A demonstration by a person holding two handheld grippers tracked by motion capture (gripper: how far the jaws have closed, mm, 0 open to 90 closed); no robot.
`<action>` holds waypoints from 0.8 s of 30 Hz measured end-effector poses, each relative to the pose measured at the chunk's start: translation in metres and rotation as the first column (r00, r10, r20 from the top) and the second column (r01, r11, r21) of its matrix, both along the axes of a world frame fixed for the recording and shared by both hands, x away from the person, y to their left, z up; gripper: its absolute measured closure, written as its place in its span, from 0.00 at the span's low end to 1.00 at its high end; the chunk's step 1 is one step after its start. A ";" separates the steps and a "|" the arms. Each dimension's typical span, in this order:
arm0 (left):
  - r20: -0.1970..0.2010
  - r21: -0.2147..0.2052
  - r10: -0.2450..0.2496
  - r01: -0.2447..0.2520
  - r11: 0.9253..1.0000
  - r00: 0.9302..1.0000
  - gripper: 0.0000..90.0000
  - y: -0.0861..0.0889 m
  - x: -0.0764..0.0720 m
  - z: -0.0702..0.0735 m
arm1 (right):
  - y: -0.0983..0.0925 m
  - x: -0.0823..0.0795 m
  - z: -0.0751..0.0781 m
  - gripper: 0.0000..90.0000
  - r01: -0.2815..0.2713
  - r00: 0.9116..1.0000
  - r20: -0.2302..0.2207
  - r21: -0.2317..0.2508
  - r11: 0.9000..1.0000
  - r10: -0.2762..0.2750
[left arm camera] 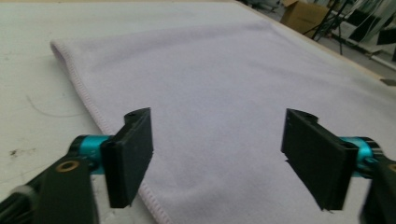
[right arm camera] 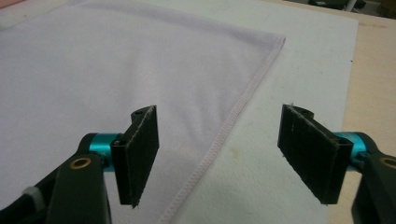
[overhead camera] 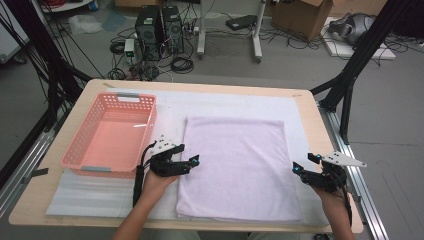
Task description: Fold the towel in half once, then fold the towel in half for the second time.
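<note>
1. Fingers of both my grippers stand wide apart with nothing between the pads; the left gripper (overhead camera: 186,163) sits at the left edge of the lilac towel (overhead camera: 239,165), the right gripper (overhead camera: 303,171) at its right edge.
2. From the high view, the towel lies flat and folded on a white mat (overhead camera: 225,102) in the middle of the table (overhead camera: 306,107), its near edge close to my side.
3. That same view gives me the pink basket (overhead camera: 80,145) on the left, just beside my left hand (overhead camera: 156,182) and apart from the towel; neither gripper view takes it in.
4. Looking along my left gripper (left arm camera: 217,156), I see the towel's stitched hem running under the left finger (left arm camera: 128,156), with the cloth spreading away to a rounded folded edge at the far left.
5. Looking along my right gripper (right arm camera: 219,156), the towel's hem runs diagonally between the fingers (right arm camera: 137,156), up to its far right corner; bare mat lies under the right-hand finger, and a strip of wooden table shows beyond it.
6. Stitching and small stains on the mat read clearly close up, and are lost from above.
7. Cardboard boxes (overhead camera: 305,17) and computer towers (overhead camera: 160,32) on the floor show from above.
</note>
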State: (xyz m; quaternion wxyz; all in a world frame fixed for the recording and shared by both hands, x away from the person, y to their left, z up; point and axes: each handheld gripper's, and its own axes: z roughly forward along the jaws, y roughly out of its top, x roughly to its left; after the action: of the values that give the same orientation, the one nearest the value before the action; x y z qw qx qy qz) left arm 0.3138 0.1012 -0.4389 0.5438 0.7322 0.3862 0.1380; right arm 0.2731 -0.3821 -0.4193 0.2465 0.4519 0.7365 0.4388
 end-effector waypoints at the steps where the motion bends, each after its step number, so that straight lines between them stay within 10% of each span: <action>1: 0.003 -0.013 -0.007 0.007 1.000 1.000 0.18 0.001 0.000 0.000 | 0.000 0.000 0.000 0.27 0.006 1.000 0.001 0.006 1.000 -0.006; 24: 0.020 -0.038 -0.043 0.044 0.998 0.999 0.28 0.005 0.000 0.004 | 0.003 0.006 -0.003 0.20 -0.033 0.999 -0.017 0.004 0.999 0.033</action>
State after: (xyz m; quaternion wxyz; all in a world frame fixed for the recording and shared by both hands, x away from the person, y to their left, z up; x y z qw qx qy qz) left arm 0.3135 0.1065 -0.4349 0.5643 0.7285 0.3676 0.1258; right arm 0.2794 -0.3789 -0.4221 0.2319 0.4438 0.7452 0.4404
